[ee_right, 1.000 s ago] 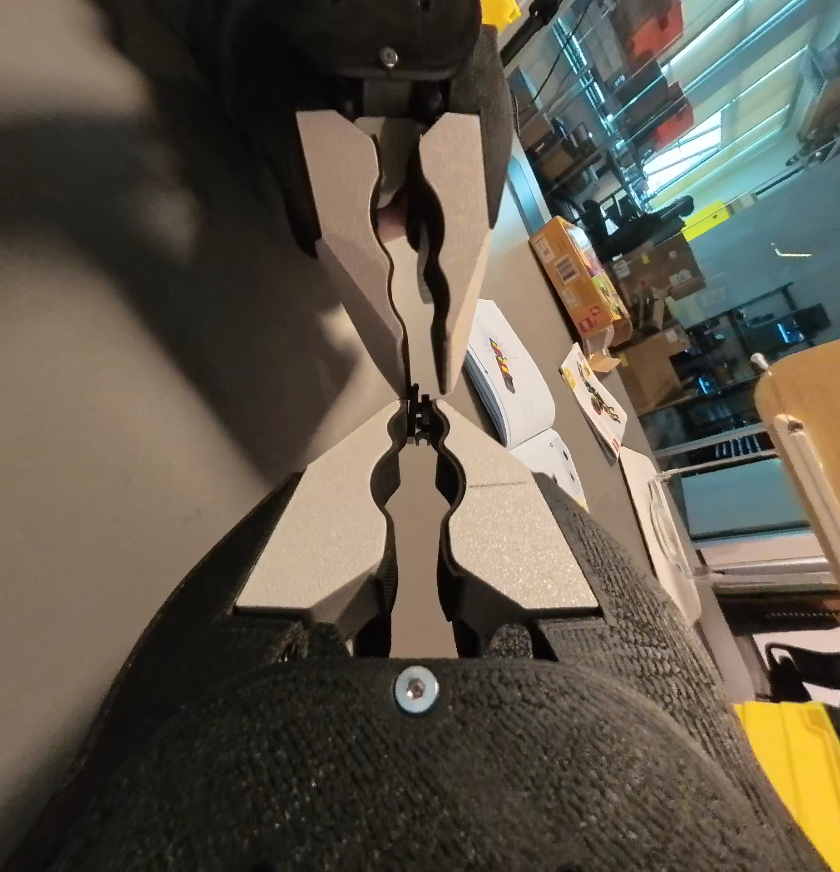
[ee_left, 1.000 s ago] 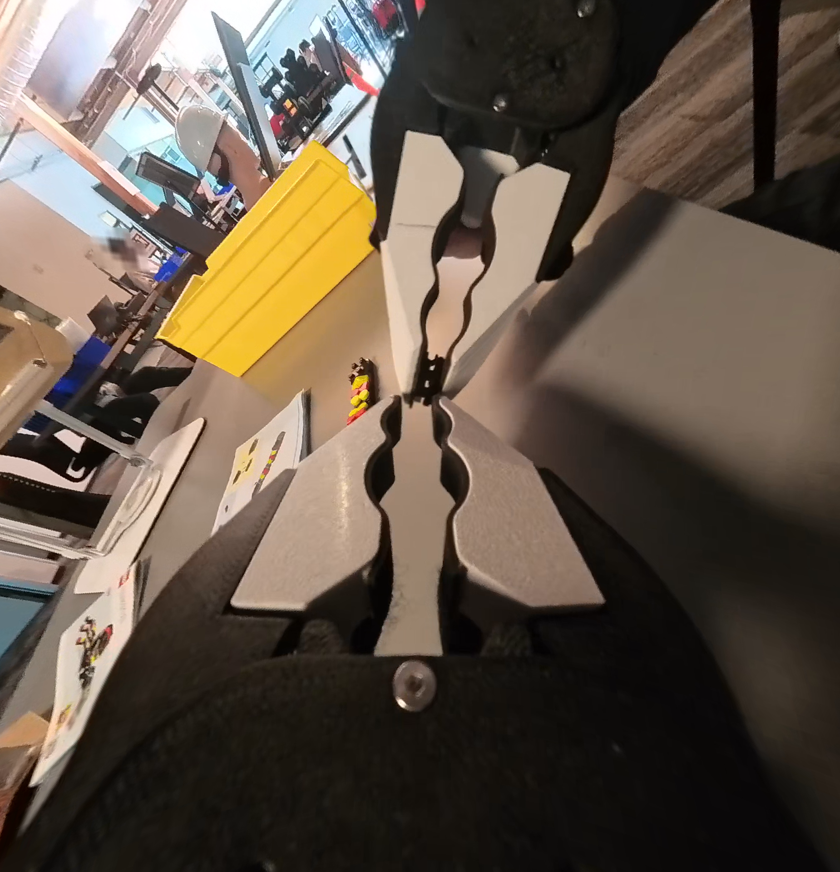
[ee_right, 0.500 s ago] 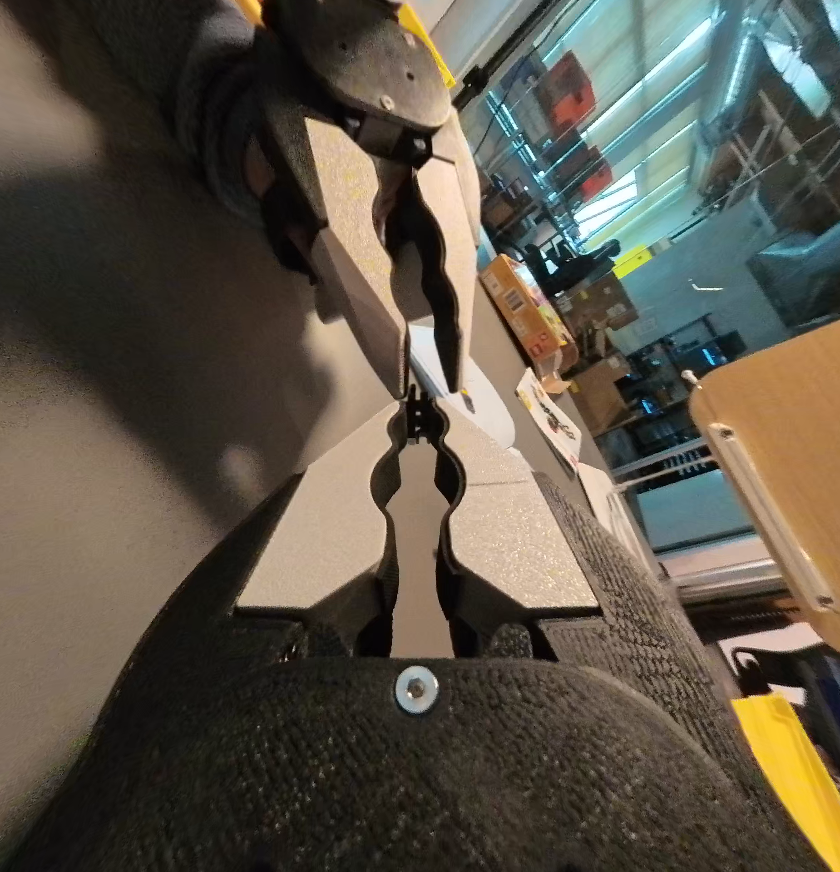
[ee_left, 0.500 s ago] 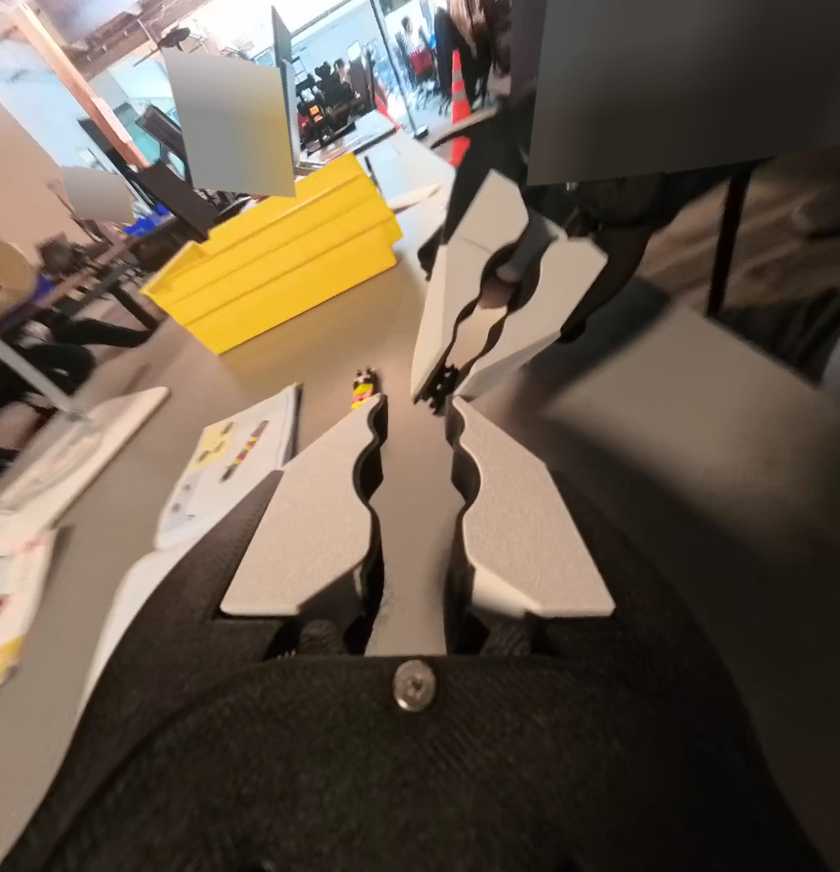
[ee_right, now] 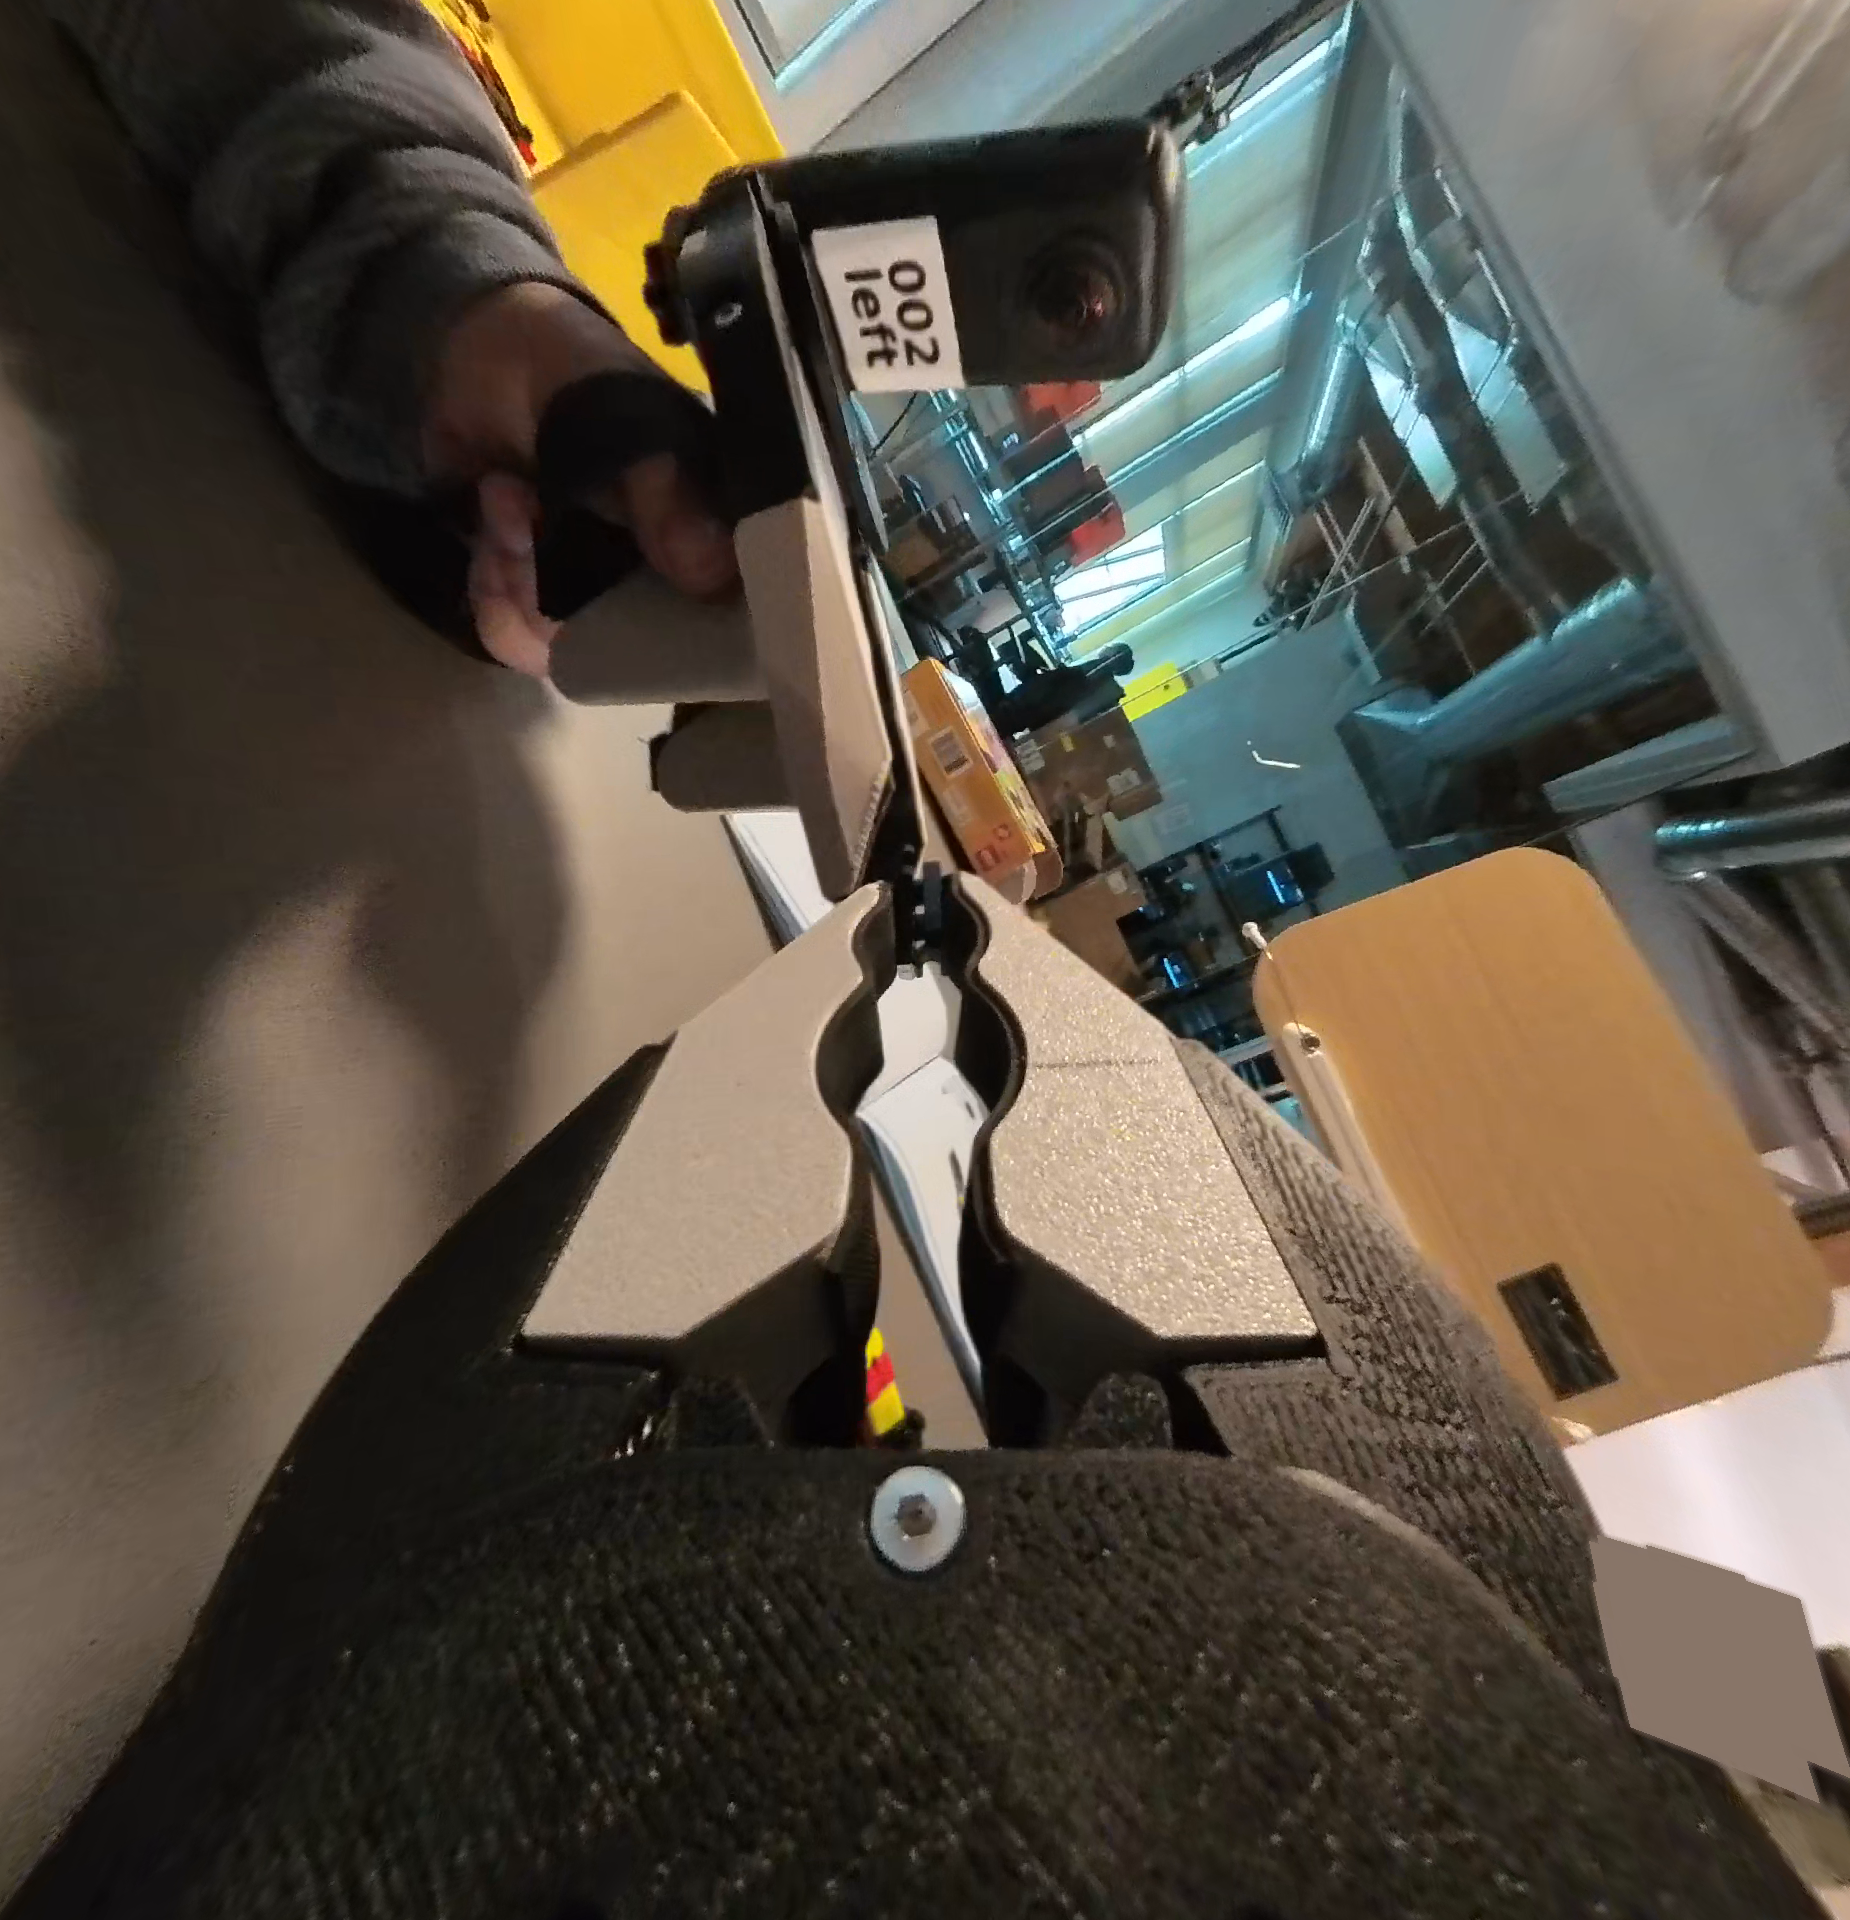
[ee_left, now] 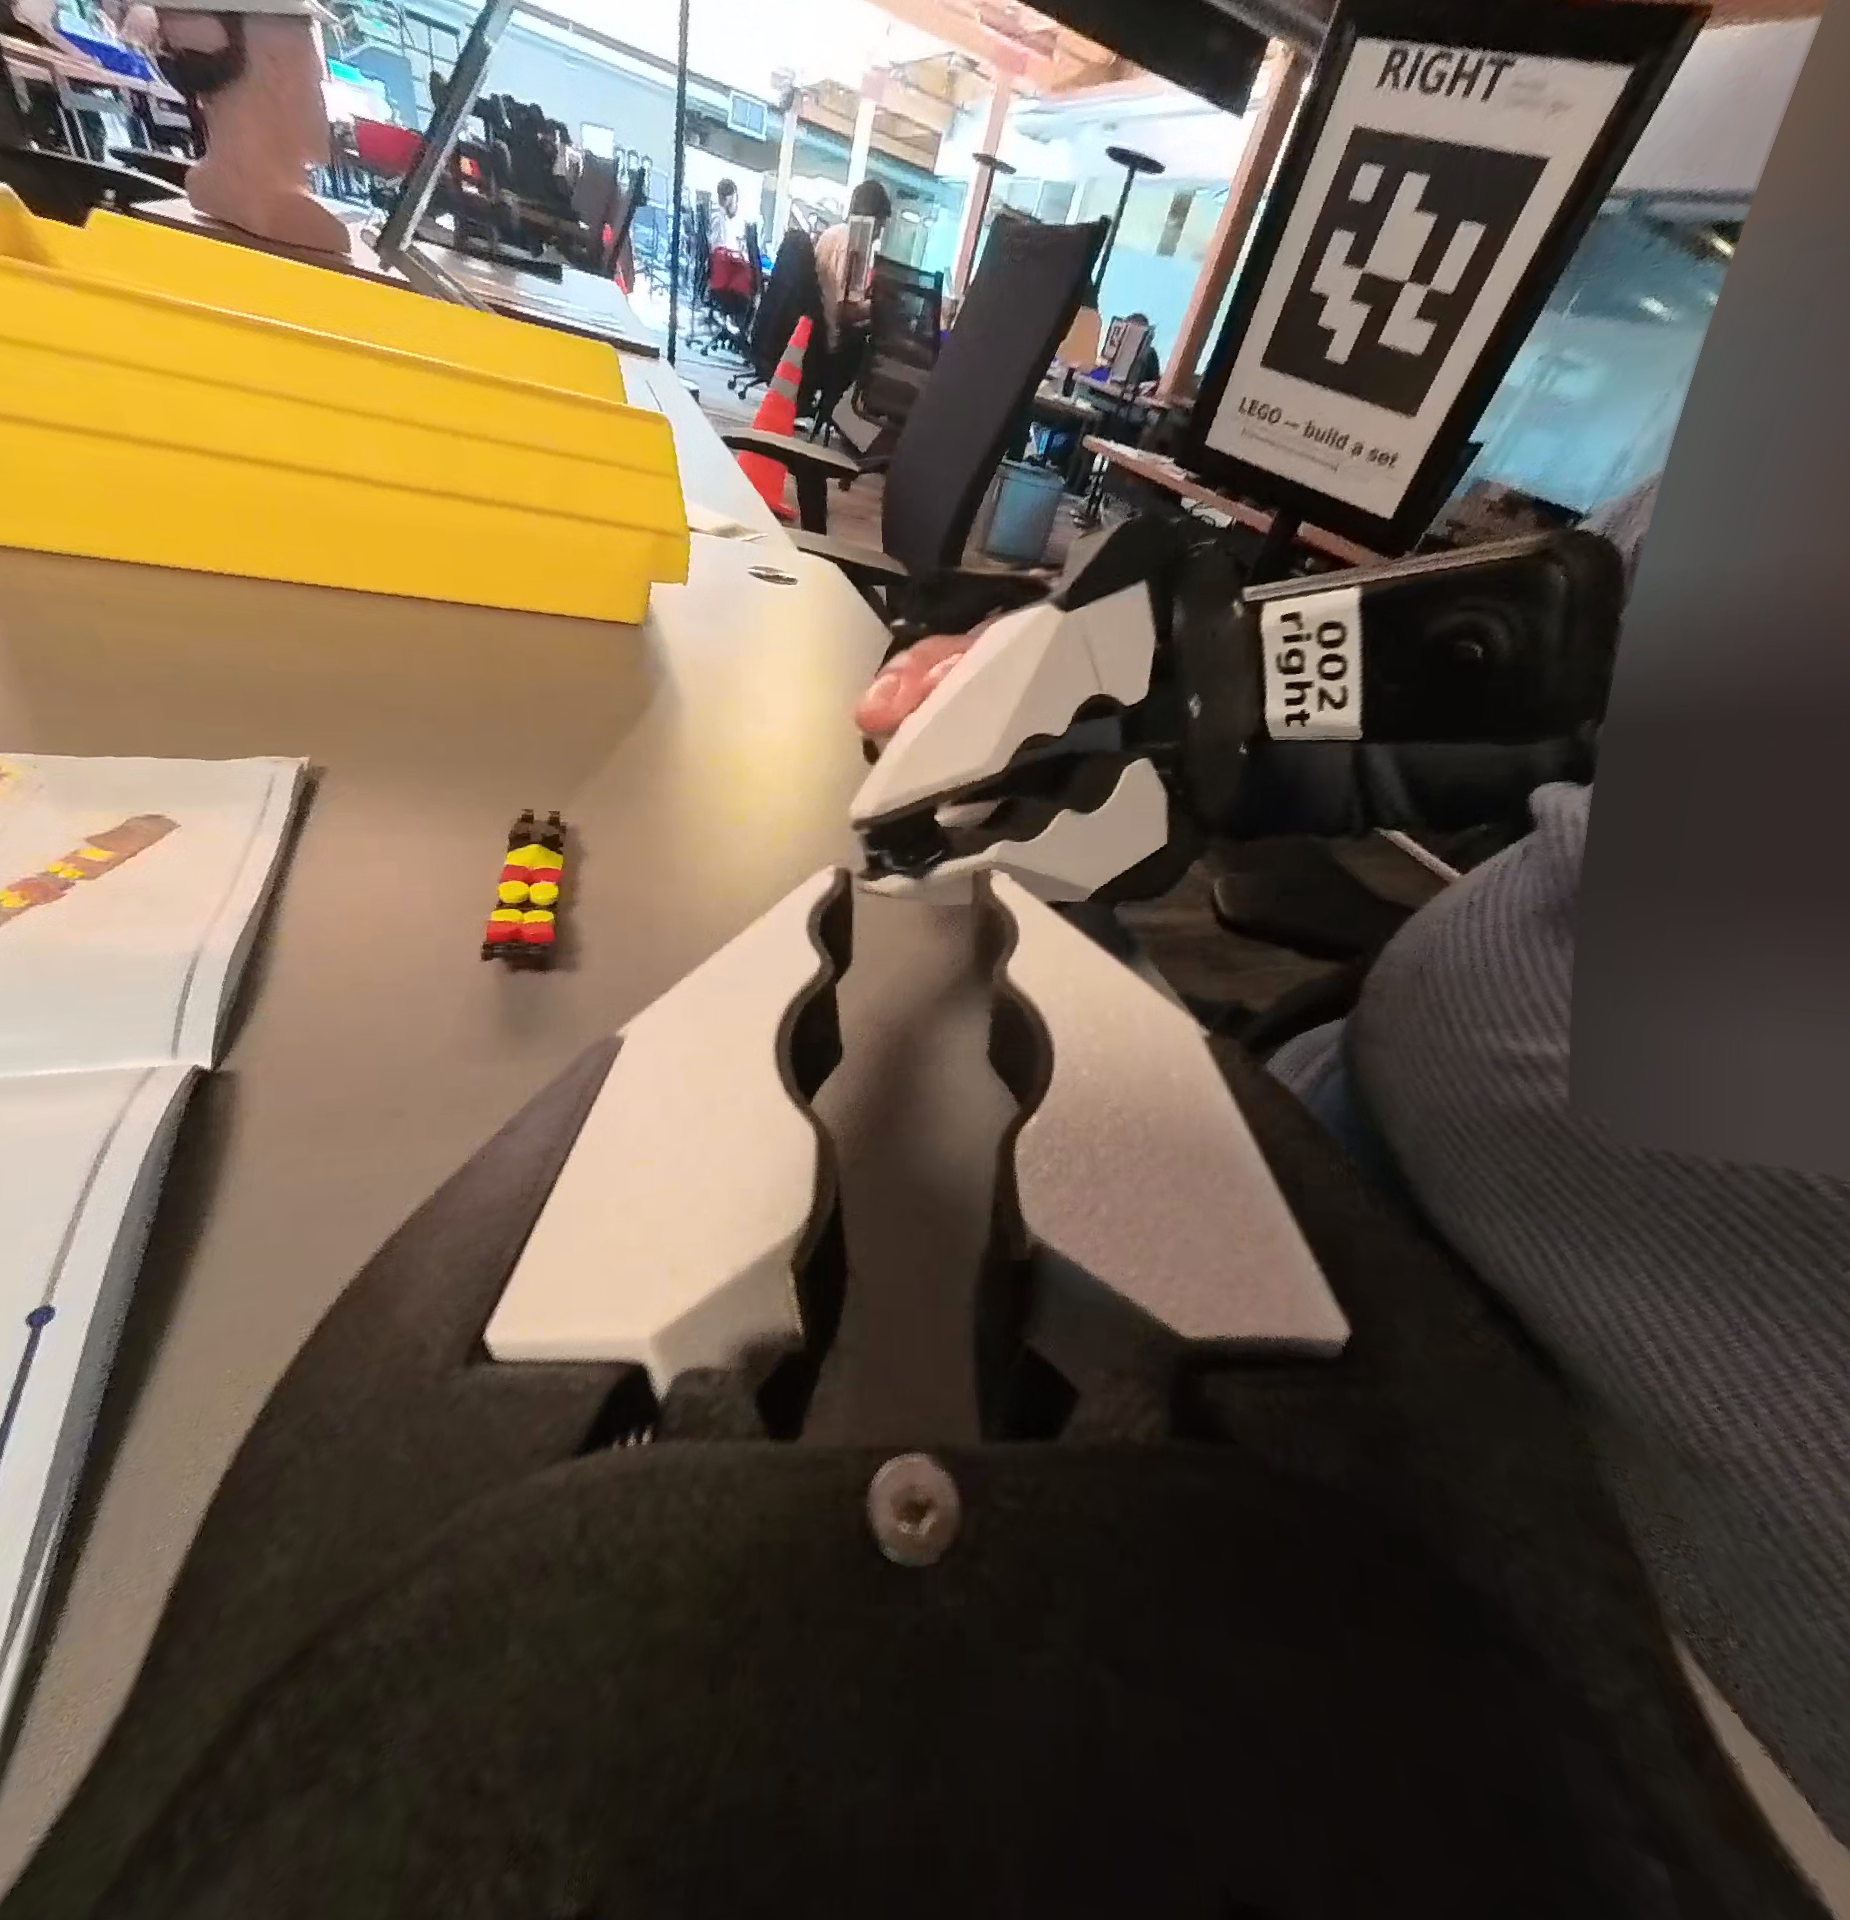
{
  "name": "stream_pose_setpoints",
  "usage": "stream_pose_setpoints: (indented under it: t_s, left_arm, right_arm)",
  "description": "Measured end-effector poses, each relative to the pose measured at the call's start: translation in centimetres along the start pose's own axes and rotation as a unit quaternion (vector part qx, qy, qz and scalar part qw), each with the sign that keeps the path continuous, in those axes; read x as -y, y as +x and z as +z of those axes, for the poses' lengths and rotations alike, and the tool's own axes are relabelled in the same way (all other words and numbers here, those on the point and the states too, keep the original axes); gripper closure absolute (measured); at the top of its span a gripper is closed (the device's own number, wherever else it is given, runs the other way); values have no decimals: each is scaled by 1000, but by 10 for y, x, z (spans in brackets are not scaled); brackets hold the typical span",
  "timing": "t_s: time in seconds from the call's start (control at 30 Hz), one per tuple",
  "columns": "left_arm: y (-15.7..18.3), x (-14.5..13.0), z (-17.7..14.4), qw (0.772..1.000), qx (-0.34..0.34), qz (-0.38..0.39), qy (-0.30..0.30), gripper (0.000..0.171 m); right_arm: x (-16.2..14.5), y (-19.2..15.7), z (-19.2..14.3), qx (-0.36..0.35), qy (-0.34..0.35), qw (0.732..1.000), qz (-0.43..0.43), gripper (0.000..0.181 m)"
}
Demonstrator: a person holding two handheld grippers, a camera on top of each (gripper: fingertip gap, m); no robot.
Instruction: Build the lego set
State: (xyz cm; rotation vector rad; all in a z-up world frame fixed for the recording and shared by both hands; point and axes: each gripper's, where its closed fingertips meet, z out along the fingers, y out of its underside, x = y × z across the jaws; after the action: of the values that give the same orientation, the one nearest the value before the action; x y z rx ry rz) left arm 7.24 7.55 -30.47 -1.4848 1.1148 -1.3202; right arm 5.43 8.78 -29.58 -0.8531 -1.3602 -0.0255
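My right gripper (ee_right: 926,906) is shut on a small black lego piece (ee_right: 927,925) at its fingertips. In the left wrist view the right gripper (ee_left: 885,850) comes in from the right, turned on its side, with the black piece (ee_left: 900,856) just past my left fingertips. My left gripper (ee_left: 917,885) is open and empty, its jaws a finger's width apart. In the right wrist view the left gripper (ee_right: 879,831) shows edge-on, its tip next to the black piece. A black, red and yellow lego strip (ee_left: 526,883) lies on the grey table (ee_left: 401,707), left of both grippers.
An open instruction booklet (ee_left: 100,914) lies at the left. Stacked yellow bins (ee_left: 277,447) stand at the back left. A sign with a black-and-white marker (ee_left: 1409,260) stands behind the right gripper. An orange box (ee_right: 962,769) and a wooden panel (ee_right: 1523,1122) show in the right wrist view.
My left gripper has opened and drawn back from the black piece. The right gripper keeps the piece and has rolled onto its side. Both views have swung.
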Motion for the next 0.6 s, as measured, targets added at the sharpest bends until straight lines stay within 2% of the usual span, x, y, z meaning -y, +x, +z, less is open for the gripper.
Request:
stream_pose_setpoints:
  t_s: [0.23, 0.33, 0.6]
  left_arm:
    - [-3, 7, -2, 998, 49, 35, 25, 151]
    - [-8, 16, -8, 995, 70, 39, 54, 154]
    - [-9, 8, -5, 999, 41, 5, 32, 152]
  right_arm:
    - [-1, 8, 2, -16, -8, 999, -29, 175]
    - [-3, 8, 3, -13, -17, 998, -52, 175]
    - [-6, 1, 1, 3, -23, 997, -79, 175]
